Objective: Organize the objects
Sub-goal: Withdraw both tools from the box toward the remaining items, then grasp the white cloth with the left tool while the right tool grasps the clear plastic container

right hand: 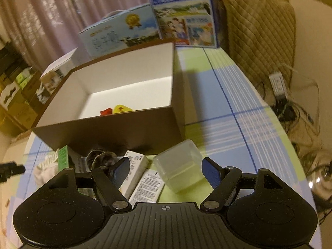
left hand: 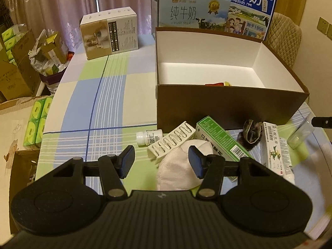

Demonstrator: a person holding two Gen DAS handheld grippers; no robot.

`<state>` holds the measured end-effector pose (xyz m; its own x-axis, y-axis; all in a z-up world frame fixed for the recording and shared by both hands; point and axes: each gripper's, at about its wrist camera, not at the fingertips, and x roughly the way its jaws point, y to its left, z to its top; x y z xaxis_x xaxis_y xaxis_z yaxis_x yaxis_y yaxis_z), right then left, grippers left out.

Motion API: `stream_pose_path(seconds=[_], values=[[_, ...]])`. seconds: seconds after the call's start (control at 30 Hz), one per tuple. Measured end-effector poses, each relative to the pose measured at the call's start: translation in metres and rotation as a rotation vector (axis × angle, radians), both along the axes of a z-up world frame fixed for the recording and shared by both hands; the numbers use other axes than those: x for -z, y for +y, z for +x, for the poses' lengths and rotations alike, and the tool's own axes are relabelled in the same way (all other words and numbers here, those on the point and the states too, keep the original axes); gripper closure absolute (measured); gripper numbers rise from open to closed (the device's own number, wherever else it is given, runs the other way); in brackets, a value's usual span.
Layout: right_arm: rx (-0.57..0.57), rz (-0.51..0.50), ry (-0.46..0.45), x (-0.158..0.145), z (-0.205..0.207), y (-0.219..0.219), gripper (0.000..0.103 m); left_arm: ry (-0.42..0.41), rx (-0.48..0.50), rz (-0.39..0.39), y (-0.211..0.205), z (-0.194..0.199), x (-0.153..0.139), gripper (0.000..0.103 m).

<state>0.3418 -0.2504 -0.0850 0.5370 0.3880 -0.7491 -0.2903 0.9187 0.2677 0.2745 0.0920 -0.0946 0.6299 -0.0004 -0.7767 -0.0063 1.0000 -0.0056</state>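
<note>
Checked in pale green, blue and lilac, the tablecloth [left hand: 108, 95] is covering a table that is standing in front of drawn curtains, and the far edge is carrying two milk cartons [left hand: 193, 10] and a white appliance box [left hand: 110, 33], which look like bystanders to the job rather than things to be sorted. Nearer, the open brown box [left hand: 228, 108] with white inner walls is sitting with its mouth upward, evidently serving as the collecting bin: a red packet [right hand: 106, 111] and a yellow one [right hand: 122, 108] are already lying on its floor by the near wall. Everything still loose is crowding on the cloth just in front of that wall: a small white pill bottle [left hand: 148, 137] on its side, a white ampoule tray [left hand: 172, 141], a white sock [left hand: 178, 170], a green medicine carton [left hand: 222, 139], a dark scrunchie [left hand: 252, 133], white ointment boxes [left hand: 274, 145] and a clear plastic case [right hand: 179, 166]. The left gripper [left hand: 161, 161] is hanging spread wide and holding nothing, with the sock lying between its pads and touching none that I can see, probably lining up for a soft pinch. The right gripper [right hand: 166, 172] is likewise parted and empty, its jaws bracketing the clear case, which seems the likely next pick since it is standing apart from the pile. The rigid, slick case may slip under a shallow grip.
</note>
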Motion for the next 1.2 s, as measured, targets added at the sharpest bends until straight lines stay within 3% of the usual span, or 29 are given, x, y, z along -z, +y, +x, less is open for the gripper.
stream_pose_path(seconds=[0.23,0.47,0.53,0.67,0.73,0.83,1.2], values=[[0.144,0.080,0.053,0.006,0.017,-0.013,0.029,0.020,-0.006,0.013,0.001,0.004,0.007,0.050],[0.192,0.099,0.113,0.018,0.029,-0.014,0.032,0.037,-0.001,0.013,-0.001,0.006,0.013,0.050],[0.179,0.085,0.132,0.022,0.029,-0.013,0.042,0.047,0.011,0.007,-0.003,0.007,0.016,0.050],[0.144,0.067,0.130,0.024,0.026,-0.011,0.046,0.071,0.035,-0.023,-0.007,0.007,0.021,0.049],[0.111,0.053,0.141,0.026,0.025,-0.008,0.062,0.075,0.049,-0.030,-0.010,0.007,0.022,0.047],[0.060,0.004,0.130,0.025,0.022,-0.001,0.068,0.079,0.066,-0.033,-0.016,0.006,0.023,0.044],[-0.018,-0.103,0.074,0.026,0.017,0.014,0.073,0.118,0.090,0.047,-0.043,0.018,0.049,0.026]])
